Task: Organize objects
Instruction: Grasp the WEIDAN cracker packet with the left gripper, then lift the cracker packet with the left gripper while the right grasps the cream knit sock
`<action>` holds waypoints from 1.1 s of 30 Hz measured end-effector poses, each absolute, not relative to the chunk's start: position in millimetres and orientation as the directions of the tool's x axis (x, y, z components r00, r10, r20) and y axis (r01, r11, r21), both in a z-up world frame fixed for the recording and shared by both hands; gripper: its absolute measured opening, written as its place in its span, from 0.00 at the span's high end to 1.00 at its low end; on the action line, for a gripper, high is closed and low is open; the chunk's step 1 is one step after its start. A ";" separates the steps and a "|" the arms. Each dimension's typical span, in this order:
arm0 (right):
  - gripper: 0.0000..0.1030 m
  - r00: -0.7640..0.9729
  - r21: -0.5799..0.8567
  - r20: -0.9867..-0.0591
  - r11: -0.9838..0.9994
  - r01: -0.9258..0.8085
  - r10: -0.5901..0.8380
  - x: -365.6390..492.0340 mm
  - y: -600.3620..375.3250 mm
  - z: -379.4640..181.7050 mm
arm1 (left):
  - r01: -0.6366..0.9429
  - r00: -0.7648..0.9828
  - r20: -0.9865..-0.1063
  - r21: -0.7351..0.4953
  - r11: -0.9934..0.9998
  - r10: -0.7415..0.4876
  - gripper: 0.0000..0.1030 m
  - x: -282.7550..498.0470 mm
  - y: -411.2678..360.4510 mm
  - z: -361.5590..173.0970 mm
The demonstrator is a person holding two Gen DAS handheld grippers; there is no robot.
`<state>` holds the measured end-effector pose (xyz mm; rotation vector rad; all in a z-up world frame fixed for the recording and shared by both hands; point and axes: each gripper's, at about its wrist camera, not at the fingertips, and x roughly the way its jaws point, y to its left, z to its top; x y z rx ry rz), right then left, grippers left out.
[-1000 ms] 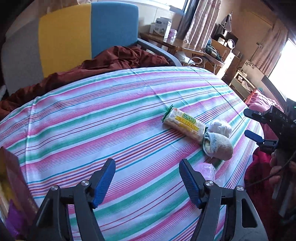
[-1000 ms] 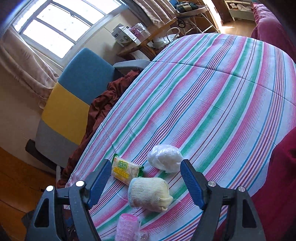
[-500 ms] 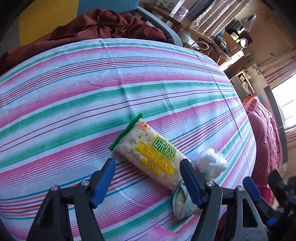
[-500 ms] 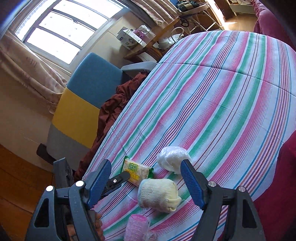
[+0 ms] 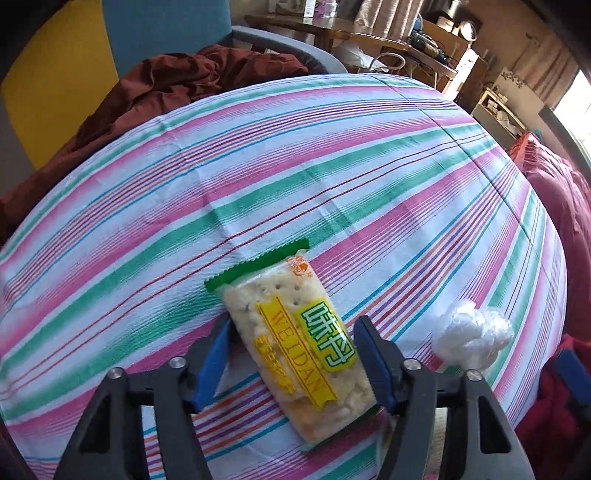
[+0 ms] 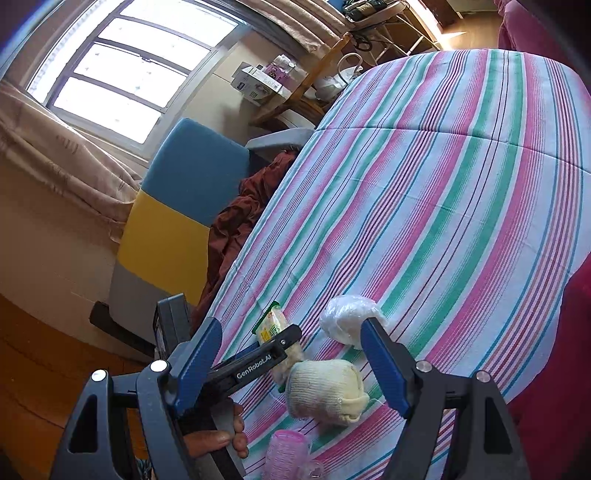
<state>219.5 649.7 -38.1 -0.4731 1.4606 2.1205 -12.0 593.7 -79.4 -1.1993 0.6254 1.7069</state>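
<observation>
A cracker packet (image 5: 295, 347) with a green end and a yellow label lies flat on the striped cloth (image 5: 332, 166). My left gripper (image 5: 293, 322) points steeply down over it. Its jaws are closing, and the blue pads (image 5: 218, 354) meet the packet's two long edges. The right wrist view shows the same packet (image 6: 271, 325) under the left gripper's finger (image 6: 258, 358). My right gripper (image 6: 290, 325) hangs open above a cream rolled sock (image 6: 325, 387) and a crumpled white plastic ball (image 6: 347, 321), touching neither. A pink hair roller (image 6: 286, 458) lies near the cloth's front edge.
A blue and yellow chair (image 6: 184, 192) stands past the cloth's far edge, with a brown-red cloth (image 5: 184, 77) heaped on it. Red bedding (image 5: 561, 206) lies to the right. A wooden side table (image 5: 351, 33) holds boxes. A person's hand (image 6: 218, 439) holds the left gripper.
The left gripper has come forward and down from the bare cloth onto the cracker packet, and its jaws have narrowed around it. The right gripper has barely moved.
</observation>
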 end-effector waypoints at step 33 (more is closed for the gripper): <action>0.18 -0.346 0.252 -0.937 -0.600 -0.759 0.044 110.8 612.8 -88.2 | -0.820 -0.304 -0.777 -0.082 -0.567 0.552 0.52 -9.1 375.0 -89.9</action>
